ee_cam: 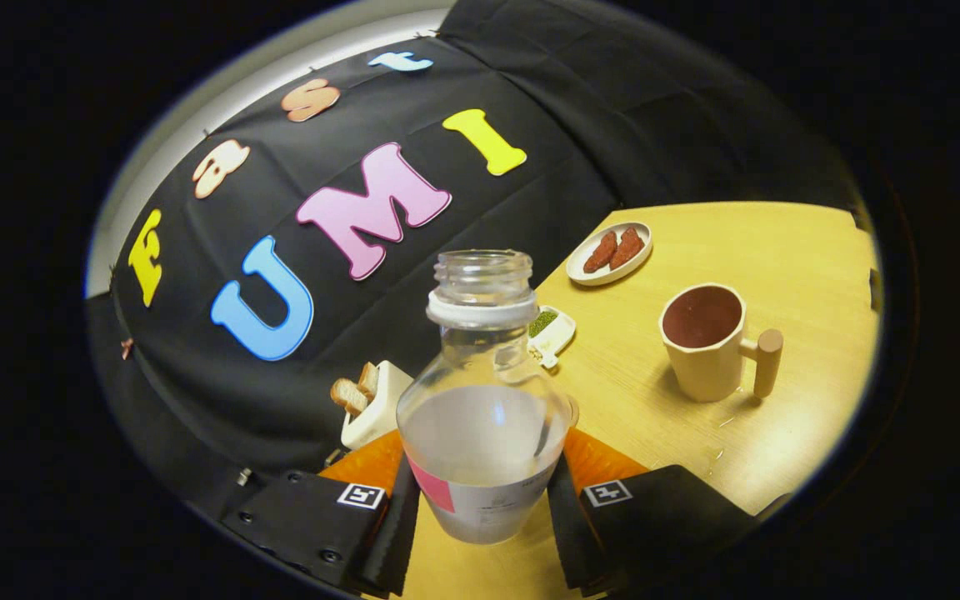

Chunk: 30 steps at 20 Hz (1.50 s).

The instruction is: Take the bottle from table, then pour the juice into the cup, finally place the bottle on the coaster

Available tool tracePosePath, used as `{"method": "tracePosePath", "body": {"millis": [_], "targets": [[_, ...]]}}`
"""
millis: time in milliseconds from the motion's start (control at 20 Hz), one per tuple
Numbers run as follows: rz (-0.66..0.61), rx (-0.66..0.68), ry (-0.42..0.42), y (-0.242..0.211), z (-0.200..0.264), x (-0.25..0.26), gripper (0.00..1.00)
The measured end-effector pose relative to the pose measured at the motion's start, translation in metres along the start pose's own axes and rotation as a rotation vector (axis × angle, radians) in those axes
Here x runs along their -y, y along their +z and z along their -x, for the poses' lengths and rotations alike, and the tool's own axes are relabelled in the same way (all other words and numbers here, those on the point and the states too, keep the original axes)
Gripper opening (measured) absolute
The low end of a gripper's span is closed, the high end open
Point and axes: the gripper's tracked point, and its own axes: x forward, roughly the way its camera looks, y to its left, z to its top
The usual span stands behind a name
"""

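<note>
A clear glass bottle (484, 400) with an open mouth and a white collar stands between my fingers, half full of pale cloudy liquid. My gripper (482, 500) is shut on its lower body, one pad pressing each side. The whole view is tilted, so the bottle leans with the gripper. A cream cup (707, 340) with a round wooden handle stands on the wooden table (788, 250), ahead and to the right of the bottle; its inside looks dark red-brown. I cannot make out the coaster.
A white oval plate (610, 252) with two reddish-brown pieces lies beyond the cup. A small white dish (552, 332) with green bits sits just behind the bottle. A white toaster (373, 404) holding bread slices stands left of the bottle against the black cloth wall.
</note>
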Motion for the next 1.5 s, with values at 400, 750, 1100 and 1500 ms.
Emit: {"method": "tracePosePath", "body": {"millis": [400,750,1100,1500], "targets": [[-0.290,-0.106,0.013,0.005,-0.022,0.021,0.71],[-0.447,-0.170,-0.042,0.004,-0.040,0.053,0.71],[-0.643,-0.238,-0.094,-0.006,-0.052,0.065,0.71],[-0.875,-0.241,-0.134,0.006,-0.053,0.069,0.71]]}}
